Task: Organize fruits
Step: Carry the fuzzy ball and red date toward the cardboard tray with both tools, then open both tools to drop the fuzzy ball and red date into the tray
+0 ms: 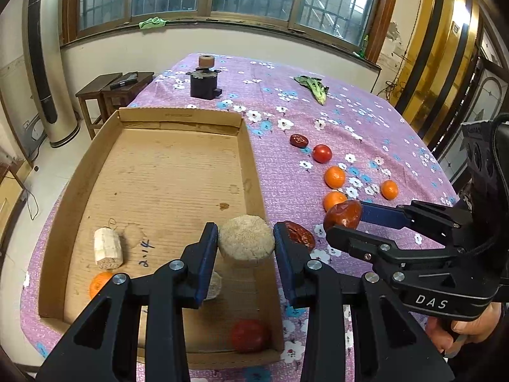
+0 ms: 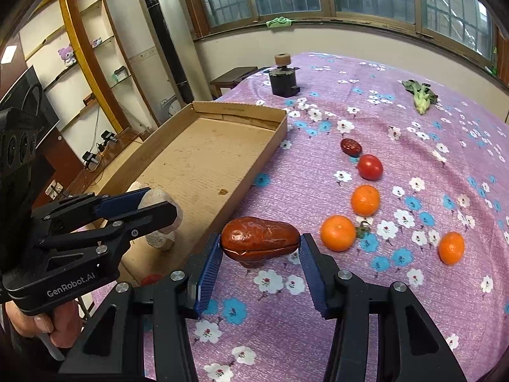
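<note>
Blue-padded jaws of the left gripper point(image 1: 245, 243) clench a pale round mushroom point(image 1: 246, 238) above the cardboard tray point(image 1: 191, 114). At three o'clock, the right gripper point(image 2: 261, 245) grasps a red date point(image 2: 260, 238) lengthwise above the flowered tablecloth point(image 2: 413, 146); three oranges point(image 2: 365, 200) lie at its two o'clock.

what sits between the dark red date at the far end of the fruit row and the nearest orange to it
A single red tomato lies between the date and that orange, clearest in the right wrist view.
</note>
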Available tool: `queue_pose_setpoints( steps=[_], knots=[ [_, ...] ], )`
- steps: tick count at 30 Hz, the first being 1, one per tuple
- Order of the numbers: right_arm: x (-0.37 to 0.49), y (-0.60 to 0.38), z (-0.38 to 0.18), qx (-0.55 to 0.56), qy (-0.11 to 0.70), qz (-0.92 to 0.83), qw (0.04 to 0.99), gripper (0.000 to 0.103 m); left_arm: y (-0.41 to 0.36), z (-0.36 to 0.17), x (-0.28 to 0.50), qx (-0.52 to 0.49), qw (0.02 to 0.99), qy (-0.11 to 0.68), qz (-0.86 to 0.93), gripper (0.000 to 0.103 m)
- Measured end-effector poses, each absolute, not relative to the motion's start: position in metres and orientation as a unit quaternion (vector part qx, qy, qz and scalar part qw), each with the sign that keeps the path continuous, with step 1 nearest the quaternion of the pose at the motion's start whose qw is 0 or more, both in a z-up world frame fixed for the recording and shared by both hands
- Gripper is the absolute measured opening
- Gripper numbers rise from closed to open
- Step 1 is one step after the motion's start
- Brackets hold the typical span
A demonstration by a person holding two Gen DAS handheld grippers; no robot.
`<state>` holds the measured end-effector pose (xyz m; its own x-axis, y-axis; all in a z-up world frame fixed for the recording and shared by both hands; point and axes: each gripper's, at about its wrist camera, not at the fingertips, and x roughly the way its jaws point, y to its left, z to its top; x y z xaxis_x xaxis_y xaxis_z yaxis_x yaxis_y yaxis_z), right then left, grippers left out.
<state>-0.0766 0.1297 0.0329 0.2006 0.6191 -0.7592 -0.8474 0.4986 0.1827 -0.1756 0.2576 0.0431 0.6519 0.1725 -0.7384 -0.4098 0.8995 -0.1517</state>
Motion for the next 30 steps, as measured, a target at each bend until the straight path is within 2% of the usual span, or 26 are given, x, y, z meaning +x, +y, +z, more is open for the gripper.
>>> queue_pose_setpoints(
  steps=[15,30],
  knots=[
    [-0.093,0.184,0.033,-0.148,0.407,0.526,0.732,0.05,0.328,0.049,-0.18,-0.191,0.881,0.372,0.223,0.033],
    [-0.109,0.251,-0.003,-0.195,0.427,0.549,0.691,0.05,0.371,0.008,-0.154,-0.214,0.834,0.44,0.256,0.034]
  ],
)
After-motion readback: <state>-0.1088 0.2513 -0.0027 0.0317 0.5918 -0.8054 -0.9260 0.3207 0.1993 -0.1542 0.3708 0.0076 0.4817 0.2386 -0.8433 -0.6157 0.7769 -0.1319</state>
